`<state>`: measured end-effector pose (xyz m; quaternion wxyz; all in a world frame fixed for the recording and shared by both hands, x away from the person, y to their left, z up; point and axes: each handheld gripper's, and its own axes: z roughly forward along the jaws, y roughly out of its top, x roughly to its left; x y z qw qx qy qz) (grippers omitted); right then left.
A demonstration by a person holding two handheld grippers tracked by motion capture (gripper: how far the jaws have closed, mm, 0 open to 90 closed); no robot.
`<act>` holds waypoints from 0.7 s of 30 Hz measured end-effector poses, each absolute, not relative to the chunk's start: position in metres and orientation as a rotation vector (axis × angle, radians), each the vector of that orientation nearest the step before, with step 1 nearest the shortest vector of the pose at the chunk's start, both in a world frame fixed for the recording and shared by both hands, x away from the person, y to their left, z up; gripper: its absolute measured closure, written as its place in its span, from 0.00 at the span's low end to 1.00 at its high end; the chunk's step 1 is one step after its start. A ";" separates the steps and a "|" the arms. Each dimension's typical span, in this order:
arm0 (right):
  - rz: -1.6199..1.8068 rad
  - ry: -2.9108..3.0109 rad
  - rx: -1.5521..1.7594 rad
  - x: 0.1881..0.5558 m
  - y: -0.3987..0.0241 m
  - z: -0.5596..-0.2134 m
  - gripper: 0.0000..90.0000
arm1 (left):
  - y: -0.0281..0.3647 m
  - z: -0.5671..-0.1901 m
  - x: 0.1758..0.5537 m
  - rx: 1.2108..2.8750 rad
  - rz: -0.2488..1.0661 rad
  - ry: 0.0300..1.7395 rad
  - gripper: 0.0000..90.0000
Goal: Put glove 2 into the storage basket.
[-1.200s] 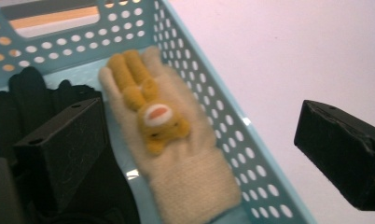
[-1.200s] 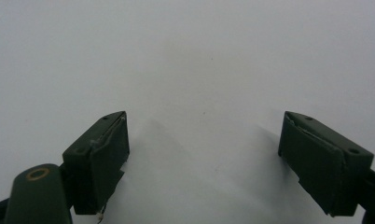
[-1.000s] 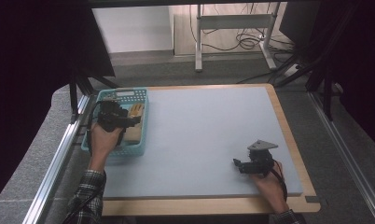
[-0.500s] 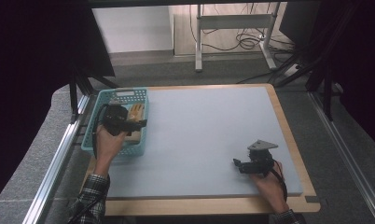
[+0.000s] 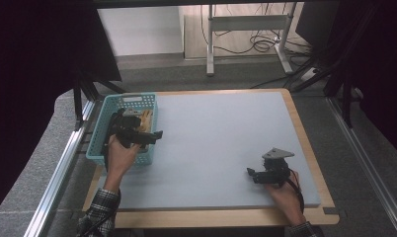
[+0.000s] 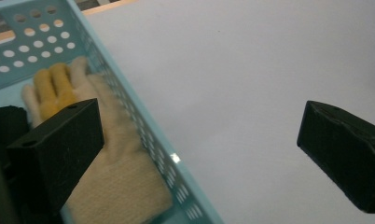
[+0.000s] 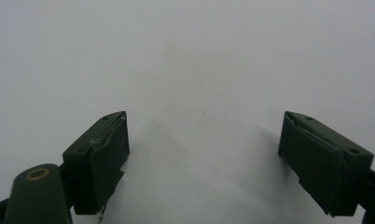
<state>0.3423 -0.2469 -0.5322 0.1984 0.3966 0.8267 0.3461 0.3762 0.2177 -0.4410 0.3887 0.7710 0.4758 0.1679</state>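
Left gripper over basket with glove, right gripper idle on tabletop.
Teal basket (image 5: 99, 148) at tabletop's (image 5: 216, 133) left edge holds cream-yellow glove (image 6: 111, 177); left gripper (image 5: 154, 135) straddles the basket's right wall, jaws wide apart, gripping nothing. Right gripper (image 5: 250, 172) near front right, well apart, jaws spread wide, empty.

1. My left gripper (image 5: 154, 135) is lifted at the table's left side, jaws spread wide, pointing right.
2. My right gripper (image 5: 250, 173) sits low near the front right, jaws wide apart, pointing left.
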 end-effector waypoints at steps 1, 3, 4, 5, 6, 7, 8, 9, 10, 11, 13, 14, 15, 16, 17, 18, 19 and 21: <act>0.968 2.313 1.110 0.342 -0.247 -0.532 0.17 | 0.216 -0.441 0.375 1.965 0.430 1.206 0.01; 0.968 2.313 1.112 0.342 -0.247 -0.532 0.17 | 0.212 -0.442 0.374 1.968 0.423 1.197 0.01; 0.968 2.313 1.110 0.342 -0.247 -0.532 0.17 | 0.211 -0.442 0.373 1.971 0.424 1.192 0.01; 0.968 2.313 1.109 0.342 -0.247 -0.532 0.17 | 0.209 -0.443 0.372 1.970 0.423 1.188 0.01; 0.968 2.313 1.108 0.342 -0.247 -0.532 0.17 | 0.207 -0.444 0.371 1.972 0.421 1.183 0.01; 0.970 2.312 1.111 0.342 -0.247 -0.532 0.17 | 0.206 -0.444 0.371 1.975 0.418 1.177 0.01; 0.969 2.312 1.111 0.342 -0.247 -0.532 0.17 | 0.204 -0.445 0.370 1.978 0.414 1.171 0.01; 0.969 2.312 1.110 0.342 -0.247 -0.532 0.17 | 0.202 -0.446 0.369 1.980 0.415 1.167 0.01; 0.968 2.313 1.110 0.342 -0.247 -0.532 0.17 | 0.200 -0.446 0.369 1.988 0.415 1.161 0.01; 0.968 2.313 1.110 0.342 -0.247 -0.532 0.17 | 0.198 -0.447 0.368 1.990 0.413 1.156 0.01; 0.968 2.313 1.110 0.342 -0.247 -0.532 0.17 | 0.195 -0.448 0.367 1.990 0.409 1.147 0.01; 0.969 2.312 1.109 0.342 -0.247 -0.532 0.17 | 0.193 -0.448 0.366 1.992 0.406 1.143 0.01; 0.969 2.312 1.109 0.342 -0.247 -0.532 0.17 | 0.191 -0.448 0.365 1.994 0.405 1.137 0.01; 0.968 2.313 1.109 0.342 -0.247 -0.532 0.17 | 0.189 -0.449 0.365 1.997 0.404 1.130 0.01; 0.968 2.312 1.110 0.342 -0.247 -0.532 0.17 | 0.187 -0.449 0.364 2.000 0.405 1.127 0.01; 0.968 2.312 1.109 0.342 -0.247 -0.532 0.17 | 0.185 -0.450 0.364 2.005 0.408 1.123 0.01; 0.968 2.313 1.109 0.342 -0.247 -0.532 0.17 | 0.183 -0.450 0.363 2.006 0.407 1.120 0.01; 0.968 2.313 1.109 0.342 -0.247 -0.532 0.17 | 0.179 -0.452 0.362 2.012 0.401 1.112 0.01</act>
